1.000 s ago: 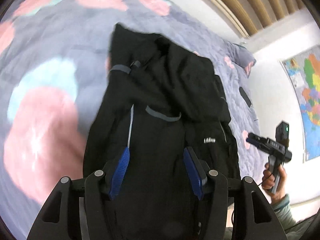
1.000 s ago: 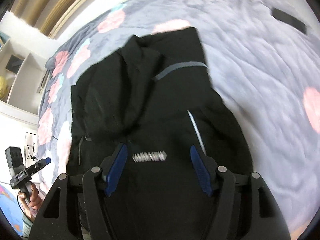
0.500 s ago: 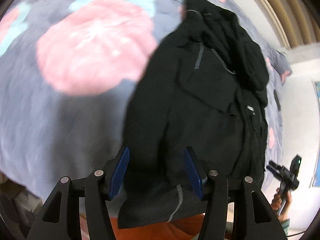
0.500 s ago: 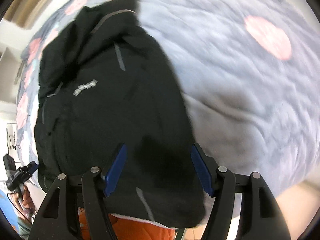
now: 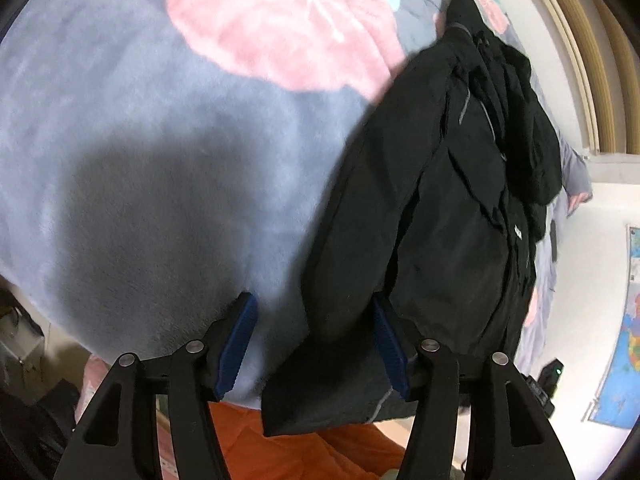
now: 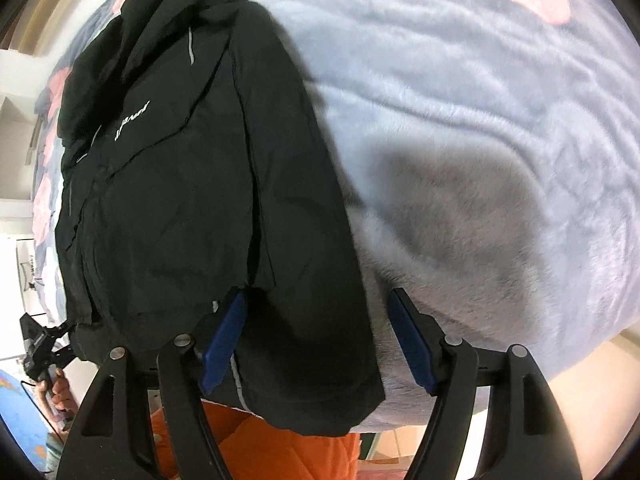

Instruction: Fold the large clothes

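A black jacket (image 5: 440, 208) with grey trim lies lengthwise on the bed, sleeves folded in, its hem hanging over the near edge. It also shows in the right wrist view (image 6: 192, 184), with a white logo on the chest. My left gripper (image 5: 312, 344) is open, with the jacket's left hem corner between its blue pads. My right gripper (image 6: 316, 344) is open, with the jacket's right hem corner between its pads. Neither pair of pads is closed on the cloth.
The bed is covered by a grey-blue fleece blanket (image 5: 160, 160) with pink flowers, also in the right wrist view (image 6: 480, 120). An orange cloth (image 6: 280, 440) lies below the bed's edge. A map (image 5: 624, 340) hangs on the right wall.
Both grippers have pulled back from over the jacket's chest to its hem at the bed's near edge. The left one has swung left, the right one right.
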